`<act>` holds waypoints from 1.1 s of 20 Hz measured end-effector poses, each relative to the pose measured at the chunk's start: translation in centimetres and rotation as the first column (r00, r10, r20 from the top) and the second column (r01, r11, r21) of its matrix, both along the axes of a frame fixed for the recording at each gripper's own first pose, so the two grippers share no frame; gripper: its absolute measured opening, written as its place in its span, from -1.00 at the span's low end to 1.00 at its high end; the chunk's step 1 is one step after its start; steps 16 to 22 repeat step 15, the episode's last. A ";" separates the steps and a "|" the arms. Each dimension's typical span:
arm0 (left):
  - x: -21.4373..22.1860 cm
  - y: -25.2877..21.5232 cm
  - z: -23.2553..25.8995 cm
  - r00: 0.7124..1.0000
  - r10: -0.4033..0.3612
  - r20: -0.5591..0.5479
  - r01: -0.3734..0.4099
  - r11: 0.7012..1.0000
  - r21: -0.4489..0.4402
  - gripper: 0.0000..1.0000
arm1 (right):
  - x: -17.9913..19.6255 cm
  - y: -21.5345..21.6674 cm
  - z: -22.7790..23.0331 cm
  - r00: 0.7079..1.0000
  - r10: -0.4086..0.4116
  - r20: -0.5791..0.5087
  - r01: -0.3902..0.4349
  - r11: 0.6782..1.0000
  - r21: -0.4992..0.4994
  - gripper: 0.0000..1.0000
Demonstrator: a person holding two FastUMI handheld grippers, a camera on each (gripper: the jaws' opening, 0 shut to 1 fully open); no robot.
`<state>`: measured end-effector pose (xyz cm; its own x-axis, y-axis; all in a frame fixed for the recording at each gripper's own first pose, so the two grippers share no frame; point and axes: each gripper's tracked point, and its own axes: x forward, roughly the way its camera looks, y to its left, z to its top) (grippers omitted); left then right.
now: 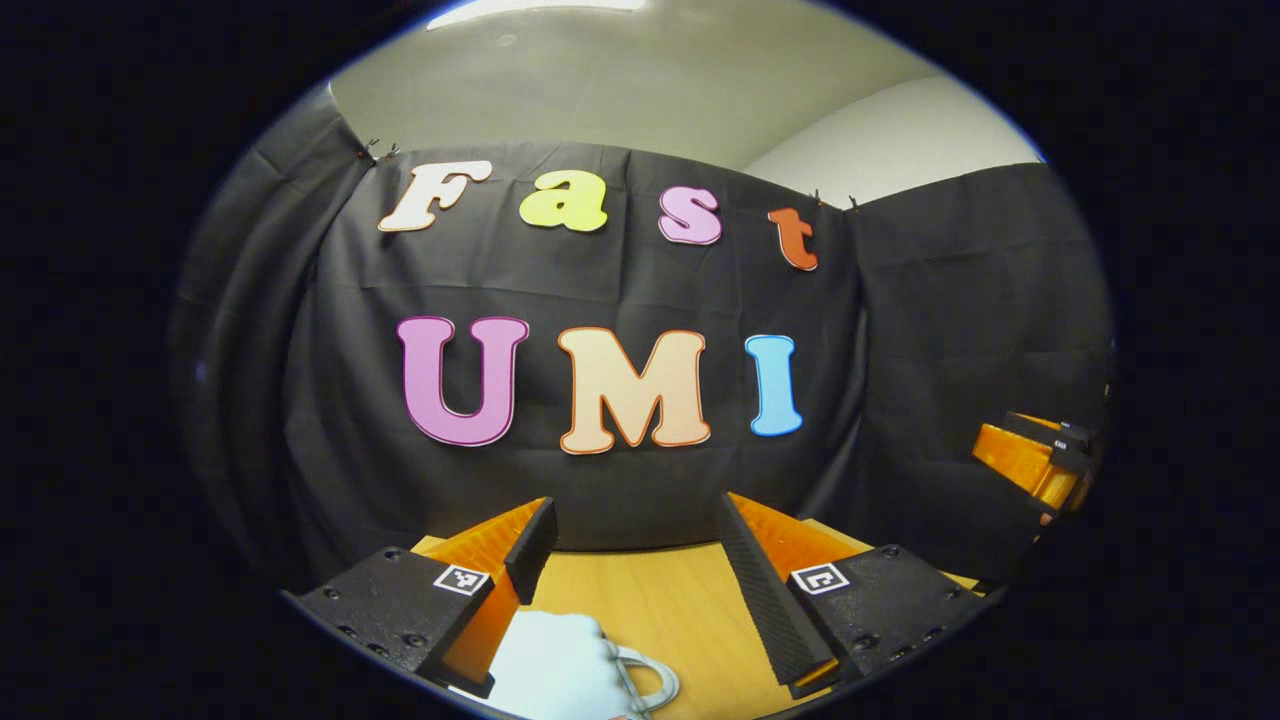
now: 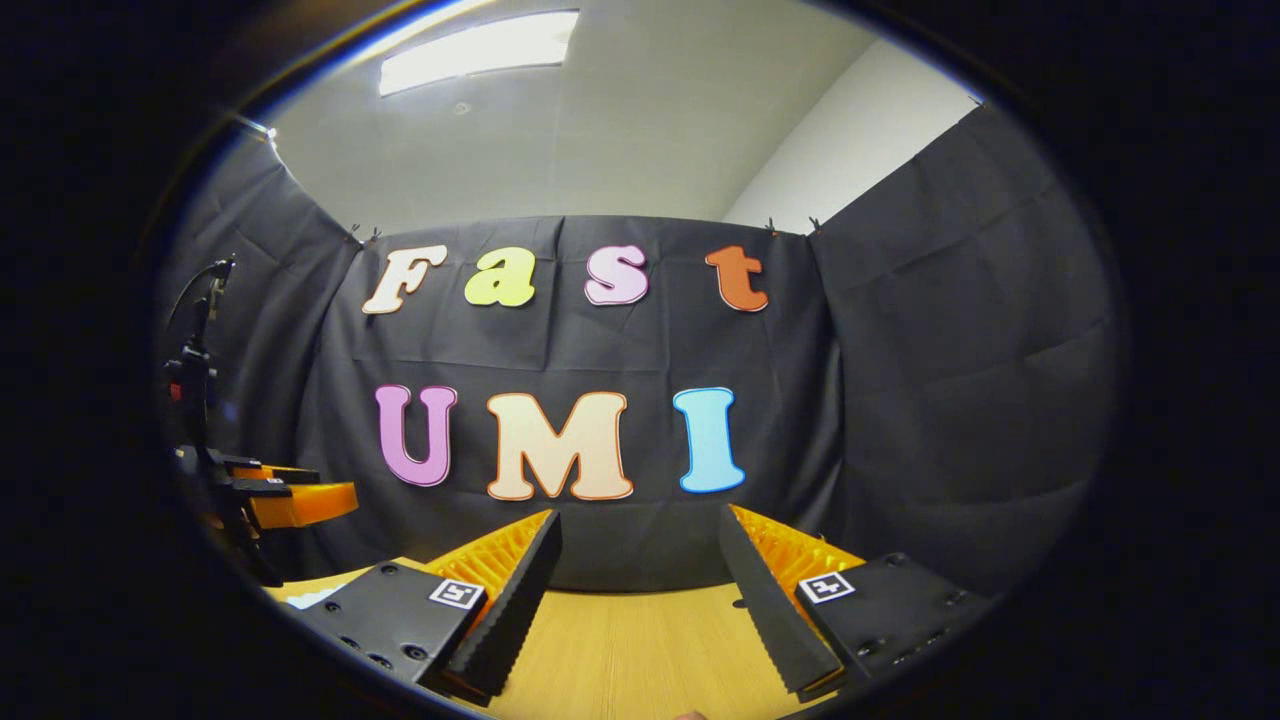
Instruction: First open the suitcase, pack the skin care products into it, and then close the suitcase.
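Fingers of the left gripper (image 1: pixel 640 560) stand wide apart over a light wooden table (image 1: pixel 670 610) in the left gripper view, gripping nothing, with a pale blue-white object (image 1: pixel 550 665) and its grey metal loop (image 1: pixel 645 680) lying on the wood just beside the lower left finger; whether it is the suitcase or a skin care product cannot be told. Far right in that view, the other gripper hangs near the black cloth wall (image 1: pixel 950 330). Spread equally wide and empty, the right gripper (image 2: pixel 640 570) is held above the same table (image 2: pixel 630 650) in the right gripper view, the left gripper (image 2: pixel 290 500) visible at the far left beside a dark stand (image 2: pixel 195 380).
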<state>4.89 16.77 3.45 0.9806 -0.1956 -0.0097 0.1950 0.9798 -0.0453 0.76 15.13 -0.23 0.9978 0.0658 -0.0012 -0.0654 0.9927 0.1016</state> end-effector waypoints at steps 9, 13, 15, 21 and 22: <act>-0.4 -6.1 1.2 0.999 -0.033 0.026 0.032 0.999 0.024 0.87 | 0.1 -5.8 0.0 1.000 -0.024 0.001 0.024 1.000 0.010 0.95; -0.7 -7.4 0.7 0.999 -0.037 0.007 0.037 0.999 0.029 0.87 | 0.1 -6.9 -0.7 1.000 -0.027 -0.013 0.027 0.999 0.019 0.94; -0.7 -7.6 0.4 1.000 -0.030 0.001 0.030 0.999 0.036 0.87 | 0.2 -7.1 -0.9 1.000 -0.021 -0.016 0.022 0.999 0.025 0.94; -0.7 -7.6 0.4 1.000 -0.030 0.001 0.030 0.999 0.036 0.87 | 0.2 -7.1 -0.9 1.000 -0.021 -0.016 0.022 0.999 0.025 0.94; -0.7 -7.6 0.4 1.000 -0.030 0.001 0.030 0.999 0.036 0.87 | 0.2 -7.1 -0.9 1.000 -0.021 -0.016 0.022 0.999 0.025 0.94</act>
